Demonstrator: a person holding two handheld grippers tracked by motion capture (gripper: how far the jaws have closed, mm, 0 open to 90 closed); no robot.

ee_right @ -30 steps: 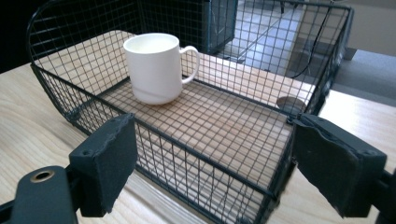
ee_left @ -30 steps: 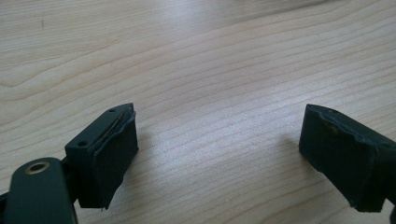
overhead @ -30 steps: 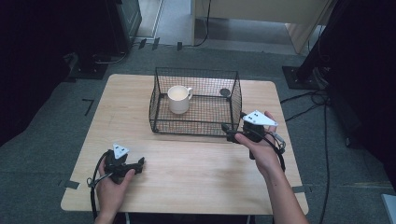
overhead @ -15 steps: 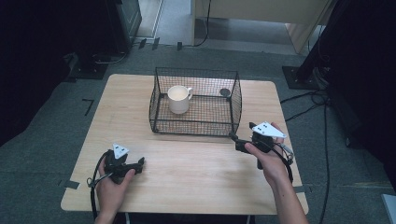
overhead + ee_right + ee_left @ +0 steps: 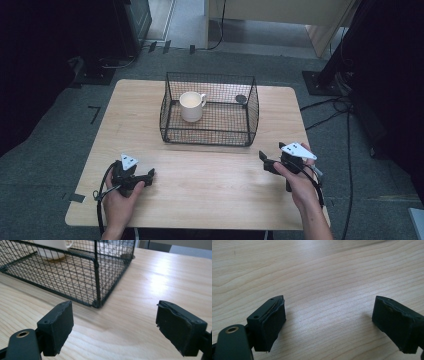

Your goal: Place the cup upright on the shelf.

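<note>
Both tools spread open over the wooden surface point(image 5: 210, 180), nothing gripped.

The left tool point(image 5: 150, 173) sits low near the front left edge, jaws wide apart with just bare wood grain between them. The right tool point(image 5: 270, 156) is at the front right, jaws also wide apart and aimed at the near right corner of the black wire basket point(image 5: 252, 107), close but not touching it. A white mug point(image 5: 191, 105) stands upright inside the basket's left side, plus a small dark round thing point(image 5: 241, 99) at the back right.

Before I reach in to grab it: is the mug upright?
Upright: the mug stands inside the wire basket, rim facing up.
</note>
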